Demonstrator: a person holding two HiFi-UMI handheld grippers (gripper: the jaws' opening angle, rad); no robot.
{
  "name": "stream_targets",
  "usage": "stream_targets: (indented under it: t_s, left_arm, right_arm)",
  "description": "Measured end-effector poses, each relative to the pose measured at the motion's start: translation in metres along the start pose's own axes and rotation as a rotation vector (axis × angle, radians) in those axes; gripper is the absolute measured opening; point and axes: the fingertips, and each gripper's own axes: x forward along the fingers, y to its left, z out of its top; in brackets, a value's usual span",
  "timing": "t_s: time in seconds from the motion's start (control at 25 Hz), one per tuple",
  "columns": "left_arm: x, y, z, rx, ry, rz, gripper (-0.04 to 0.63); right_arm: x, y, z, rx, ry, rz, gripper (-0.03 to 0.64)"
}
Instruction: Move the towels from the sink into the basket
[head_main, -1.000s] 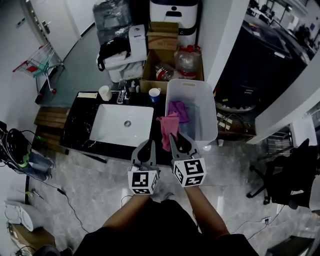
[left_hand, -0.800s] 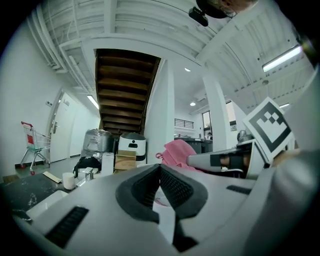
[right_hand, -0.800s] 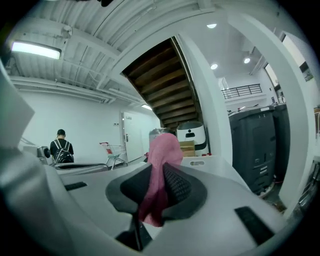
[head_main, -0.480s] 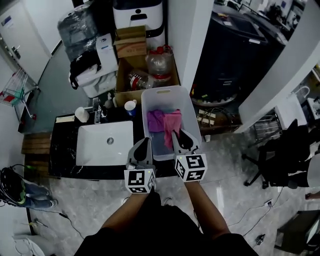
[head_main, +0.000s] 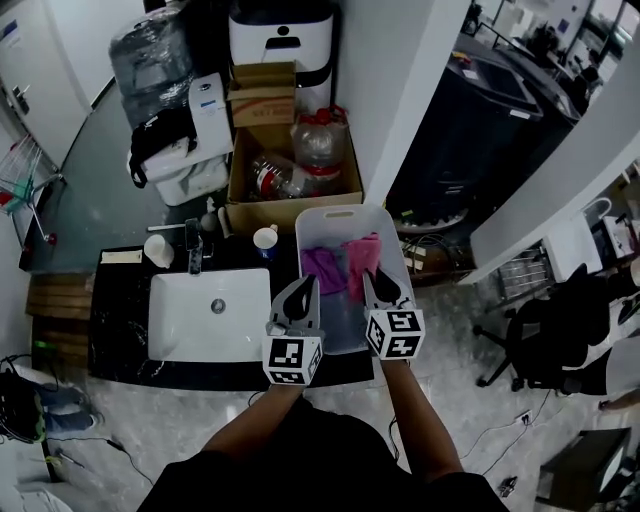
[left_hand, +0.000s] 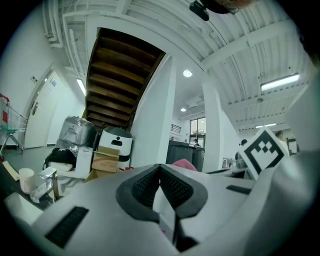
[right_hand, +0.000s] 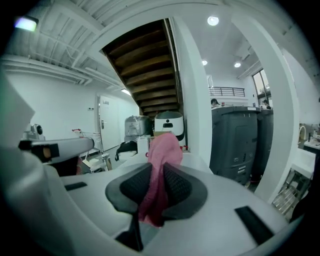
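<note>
At near centre, left gripper (head_main: 298, 300): jaws closed together with nothing between them; positioned over the right end of the black stone counter (head_main: 120, 300), just beside the basket.
Right gripper (head_main: 380, 290): jaws clamped on a pink cloth towel (head_main: 362, 252), which hangs above the basket interior.
White rectangular sink (head_main: 180, 335): left of the basket; no towel visible in the basin.
White plastic basket (head_main: 341, 211): right of the sink; a purple cloth towel (head_main: 322, 268) lies inside.
Progress: judged nearly complete; purple towel delivered, pink towel not yet released.
Remaining: open the right jaws.

There's a pink towel (head_main: 363, 254), purple towel (head_main: 322, 268), white basket (head_main: 340, 212).
</note>
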Motion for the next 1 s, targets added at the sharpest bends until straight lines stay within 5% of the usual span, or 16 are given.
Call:
stream_targets:
  t_s: [0.4,1.0]
  left_arm:
    - [0.058,-0.006,0.000,-0.016,0.009,-0.062,0.012]
    - [0.115,0.004,-0.003,0.018,0.030,0.018,0.012]
  right_arm:
    - [0.060,-0.031,-0.021,0.002,0.137,-0.023,0.081]
    - [0.138,-0.054,-0.090,-0.032,0.379,0.025,0.081]
